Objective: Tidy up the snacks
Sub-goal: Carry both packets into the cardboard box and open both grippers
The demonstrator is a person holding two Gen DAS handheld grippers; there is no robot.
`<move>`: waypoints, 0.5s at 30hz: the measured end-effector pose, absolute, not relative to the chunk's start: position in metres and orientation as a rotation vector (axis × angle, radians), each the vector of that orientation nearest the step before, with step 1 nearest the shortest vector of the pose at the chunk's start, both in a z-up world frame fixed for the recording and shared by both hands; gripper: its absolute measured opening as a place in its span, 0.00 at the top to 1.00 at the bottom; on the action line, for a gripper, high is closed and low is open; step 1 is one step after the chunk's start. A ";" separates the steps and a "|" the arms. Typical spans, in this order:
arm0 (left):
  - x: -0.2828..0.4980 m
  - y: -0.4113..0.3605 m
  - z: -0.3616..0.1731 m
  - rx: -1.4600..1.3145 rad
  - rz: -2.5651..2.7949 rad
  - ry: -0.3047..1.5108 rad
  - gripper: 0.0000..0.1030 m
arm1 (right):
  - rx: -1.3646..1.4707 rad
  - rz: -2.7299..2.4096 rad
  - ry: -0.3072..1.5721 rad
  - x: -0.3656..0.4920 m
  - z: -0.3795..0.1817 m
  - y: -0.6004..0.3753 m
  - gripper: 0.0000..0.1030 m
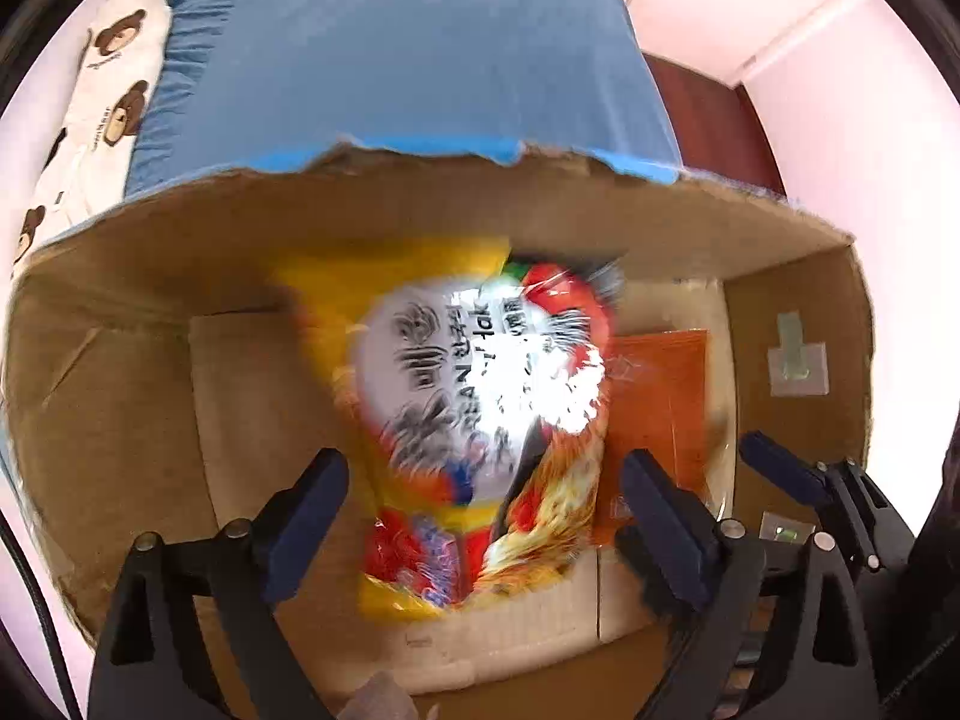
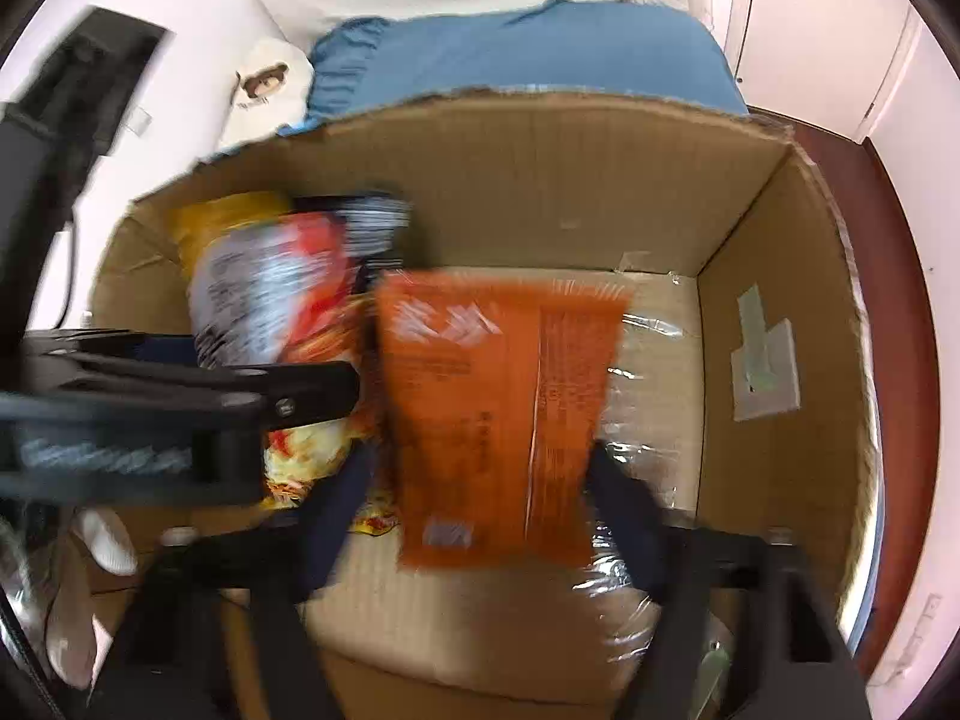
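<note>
An open cardboard box (image 1: 420,228) fills both views. In the left wrist view a yellow, white and red noodle packet (image 1: 480,420) lies blurred inside it, between and beyond my open left gripper (image 1: 480,510); its fingers stand wide of the packet. An orange snack packet (image 1: 660,396) lies to its right. In the right wrist view the orange packet (image 2: 498,414) sits blurred between the spread fingers of my right gripper (image 2: 480,498), over the box floor. The noodle packet (image 2: 270,288) and the left gripper's arm (image 2: 180,384) show at left.
The box (image 2: 540,180) stands against a bed with a blue sheet (image 1: 390,54) and a bear-print pillow (image 1: 102,90). A taped label (image 2: 765,366) is on the box's right wall. Red-brown floor (image 2: 888,300) runs along the right.
</note>
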State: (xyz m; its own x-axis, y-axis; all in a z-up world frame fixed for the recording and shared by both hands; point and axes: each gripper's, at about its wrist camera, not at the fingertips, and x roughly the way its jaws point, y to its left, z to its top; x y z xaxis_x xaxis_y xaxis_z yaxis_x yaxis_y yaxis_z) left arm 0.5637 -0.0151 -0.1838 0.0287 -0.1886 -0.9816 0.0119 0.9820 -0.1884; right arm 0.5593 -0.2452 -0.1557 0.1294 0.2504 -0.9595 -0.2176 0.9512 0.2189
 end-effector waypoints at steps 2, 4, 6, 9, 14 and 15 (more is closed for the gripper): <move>0.559 -0.011 -0.178 -0.157 -0.152 1.513 0.10 | 0.019 0.345 1.415 0.564 -0.159 -0.241 0.08; 0.552 -0.004 -0.168 -0.162 -0.141 1.492 0.10 | 0.022 0.346 1.412 0.566 -0.155 -0.240 0.08; 0.546 -0.004 -0.164 -0.170 -0.140 1.472 0.10 | 0.024 0.343 1.419 0.558 -0.149 -0.240 0.08; 0.530 0.000 -0.152 -0.168 -0.118 1.430 0.10 | 0.043 0.316 1.426 0.554 -0.146 -0.250 0.08; 0.510 0.004 -0.132 -0.142 -0.076 1.357 0.10 | 0.045 0.264 1.400 0.517 -0.119 -0.277 0.08; 0.503 0.005 -0.127 -0.135 -0.071 1.340 0.10 | 0.039 0.254 1.388 0.511 -0.109 -0.281 0.08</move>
State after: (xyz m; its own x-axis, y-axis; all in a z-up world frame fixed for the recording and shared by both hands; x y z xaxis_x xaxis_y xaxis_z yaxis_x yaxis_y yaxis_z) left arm 0.5032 0.0053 -0.1270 0.2284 -0.1289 -0.9650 -0.0267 0.9900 -0.1386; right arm 0.5110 -0.2811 -0.1092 0.1593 0.2000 -0.9668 -0.1548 0.9722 0.1756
